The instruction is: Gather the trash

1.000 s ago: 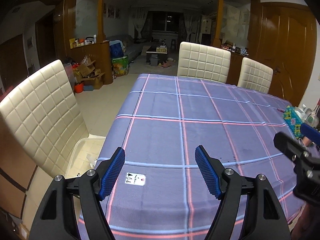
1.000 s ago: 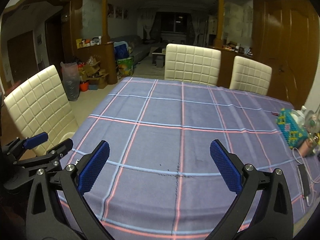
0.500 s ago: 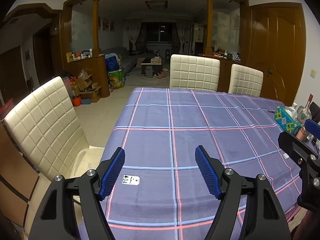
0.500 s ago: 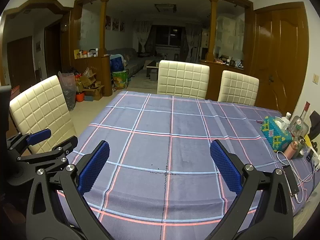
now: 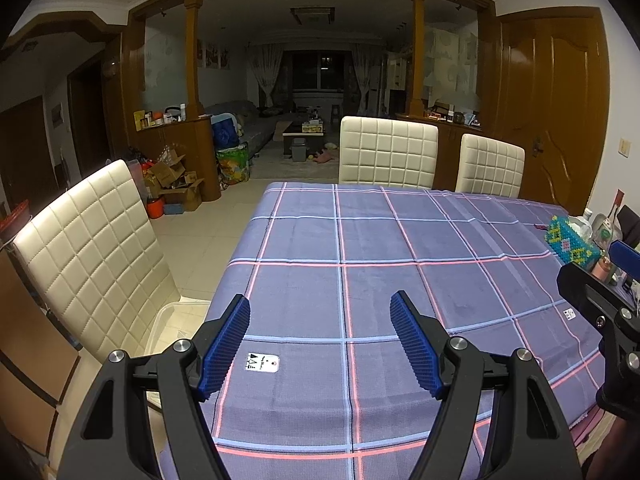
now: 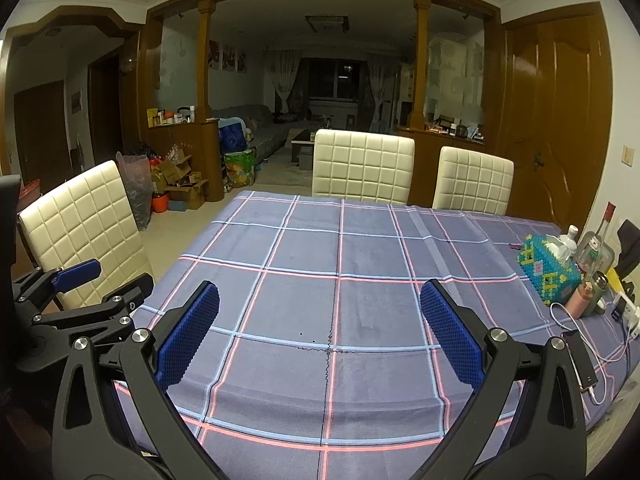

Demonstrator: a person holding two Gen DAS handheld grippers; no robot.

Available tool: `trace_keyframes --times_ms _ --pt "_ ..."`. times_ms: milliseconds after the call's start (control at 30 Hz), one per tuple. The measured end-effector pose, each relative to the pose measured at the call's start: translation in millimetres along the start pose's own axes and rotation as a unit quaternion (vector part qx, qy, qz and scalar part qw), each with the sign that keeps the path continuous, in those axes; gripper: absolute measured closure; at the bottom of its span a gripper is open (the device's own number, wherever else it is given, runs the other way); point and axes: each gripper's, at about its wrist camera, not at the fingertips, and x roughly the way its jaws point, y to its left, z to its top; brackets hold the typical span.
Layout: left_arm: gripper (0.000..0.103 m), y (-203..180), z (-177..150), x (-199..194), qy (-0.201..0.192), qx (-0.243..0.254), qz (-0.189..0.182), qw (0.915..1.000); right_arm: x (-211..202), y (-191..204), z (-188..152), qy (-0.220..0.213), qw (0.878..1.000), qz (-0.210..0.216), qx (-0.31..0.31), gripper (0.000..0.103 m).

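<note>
Left wrist view: the left gripper (image 5: 320,340) hangs over the near edge of a table (image 5: 400,248) covered in a blue plaid cloth, its blue-padded jaws spread wide with nothing between them. A small white tag (image 5: 262,362) lies flat on the cloth just beside the left finger's pad, its long axis running left to right; it carries black marks too small to read. A second white tag (image 5: 569,313) lies farther right, near the right gripper (image 5: 608,280), which enters at the right edge. At the far right of the table stands a beaded tissue box (image 5: 570,245) in green, blue and yellow, with bottles behind it. A cream quilted chair (image 5: 92,252) sits at the left side, and two more stand at the far end.

Right wrist view: the right gripper (image 6: 320,340) also has its jaws wide apart and empty above the cloth. The left gripper (image 6: 80,292) shows at the left edge. On the right side, the tissue box (image 6: 548,268) holds white tissue poking from its top; beside it are a clear bottle with a red cap (image 6: 598,246), a pink flask (image 6: 582,300), and a phone (image 6: 580,360) on a white cable. Neither tag is visible here.
</note>
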Motion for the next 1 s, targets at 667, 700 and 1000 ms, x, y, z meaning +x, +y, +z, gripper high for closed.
trace_keyframes --times_ms 667,700,1000 --pt "0.032 -4.2 0.1 -4.7 -0.004 0.003 0.002 1.0 -0.4 -0.3 1.3 0.001 1.0 0.004 -0.001 0.004" --pt "0.032 -4.2 0.3 -5.0 -0.004 0.002 0.003 1.0 -0.6 0.6 1.8 0.001 1.0 0.004 -0.001 0.004" --pt "0.032 -1.6 2.8 -6.5 -0.006 0.004 0.007 0.9999 -1.1 1.6 2.1 -0.001 1.0 0.003 -0.002 0.004"
